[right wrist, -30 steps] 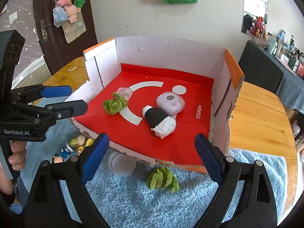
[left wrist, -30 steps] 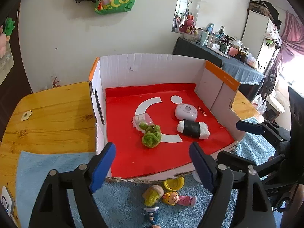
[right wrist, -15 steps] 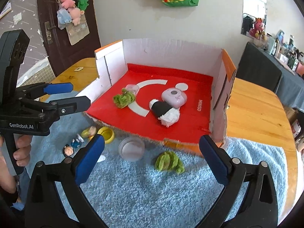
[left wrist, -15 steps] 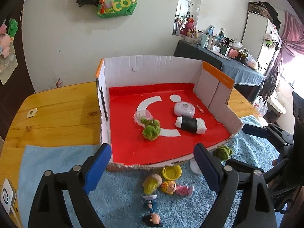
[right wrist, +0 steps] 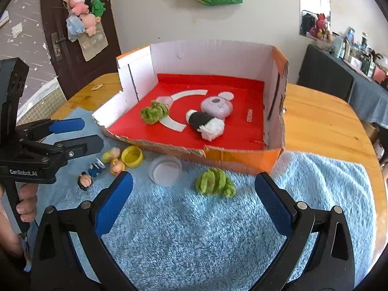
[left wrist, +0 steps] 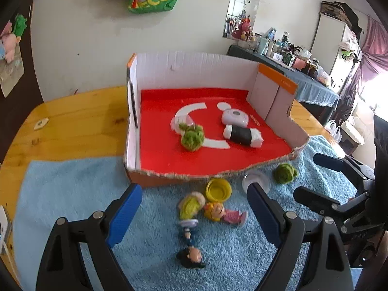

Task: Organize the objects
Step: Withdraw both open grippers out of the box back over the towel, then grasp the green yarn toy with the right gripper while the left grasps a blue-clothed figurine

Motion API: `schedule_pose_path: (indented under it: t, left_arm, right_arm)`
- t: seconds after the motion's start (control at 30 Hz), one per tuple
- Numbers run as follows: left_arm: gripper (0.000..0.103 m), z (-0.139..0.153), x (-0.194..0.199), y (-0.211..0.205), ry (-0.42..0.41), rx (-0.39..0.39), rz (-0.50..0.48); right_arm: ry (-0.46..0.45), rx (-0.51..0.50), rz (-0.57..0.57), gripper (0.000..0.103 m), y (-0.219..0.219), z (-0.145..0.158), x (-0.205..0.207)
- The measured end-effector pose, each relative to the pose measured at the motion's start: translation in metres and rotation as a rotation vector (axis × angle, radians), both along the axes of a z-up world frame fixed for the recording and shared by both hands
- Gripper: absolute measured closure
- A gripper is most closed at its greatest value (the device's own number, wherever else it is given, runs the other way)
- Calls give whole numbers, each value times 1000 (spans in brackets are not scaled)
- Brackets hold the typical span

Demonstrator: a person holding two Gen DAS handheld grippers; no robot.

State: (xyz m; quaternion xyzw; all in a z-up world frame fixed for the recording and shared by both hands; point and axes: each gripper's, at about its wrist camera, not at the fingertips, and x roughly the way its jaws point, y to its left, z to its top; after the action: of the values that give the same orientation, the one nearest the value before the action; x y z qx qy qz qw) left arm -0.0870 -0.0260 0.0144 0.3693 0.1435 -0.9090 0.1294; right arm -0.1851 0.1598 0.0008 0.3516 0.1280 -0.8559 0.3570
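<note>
A cardboard box (left wrist: 194, 72) with a red floor holds a green plush, a black-and-white sushi plush (left wrist: 242, 135) and a pale pink device (left wrist: 235, 117). On the blue towel in front lie a yellow cup (left wrist: 218, 189), a clear lid (right wrist: 166, 171), small dolls (left wrist: 191, 206) and another green plush (right wrist: 214, 183). My left gripper (left wrist: 194, 208) hangs open over the dolls, holding nothing. My right gripper (right wrist: 191, 196) stands wide open just before the loose green plush, with nothing in it. In the right wrist view the left gripper (right wrist: 70, 133) shows at the left, held by a hand.
The box and blue towel (right wrist: 218, 230) lie on a wooden table (right wrist: 320, 121). The box's near wall is torn low; its other walls stand tall. A cluttered side table (left wrist: 303, 80) and a door with hanging toys (right wrist: 82, 17) are behind.
Both grippers have drawn back from the box, so more towel and the loose toys in front of it now show. The right jaws stand slightly wider.
</note>
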Motion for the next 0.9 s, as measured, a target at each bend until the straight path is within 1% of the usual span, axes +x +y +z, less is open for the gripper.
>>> schedule_pose_path:
  t: [0.17, 0.33, 0.83, 0.87, 0.9]
  left_arm:
    - [13, -14, 6, -2, -24, 15, 20]
    - [13, -21, 8, -1, -37, 22, 22]
    - [13, -32, 12, 4, -62, 38, 5]
    - [15, -33, 12, 4, -63, 44, 1]
    - [19, -34, 12, 4, -65, 47, 0]
  right_arm:
    - [-14, 2, -27, 1, 4, -10, -2]
    - [-24, 10, -36, 0, 6, -17, -3]
    - [-53, 37, -59, 1, 9, -26, -10]
    - [-58, 38, -60, 1, 9, -26, -11]
    - [-60, 39, -62, 1, 9, -26, -12]
